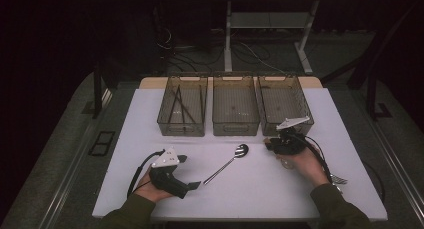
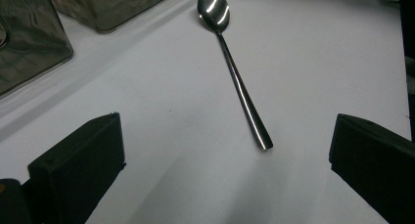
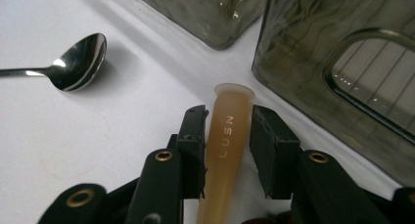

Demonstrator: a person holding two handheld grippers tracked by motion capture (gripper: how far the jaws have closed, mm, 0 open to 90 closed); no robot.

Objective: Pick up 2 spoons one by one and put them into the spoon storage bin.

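Both forearms enter the high view from below; the left gripper (image 1: 187,171) rests on the white table (image 1: 260,189), the right gripper (image 1: 272,143) before the right bin (image 1: 285,104). Left gripper view: jaws wide apart, spoon (image 2: 235,72) lying between, untouched. Right gripper view: jaws flank a tan handle (image 3: 226,150); contact cannot be confirmed.
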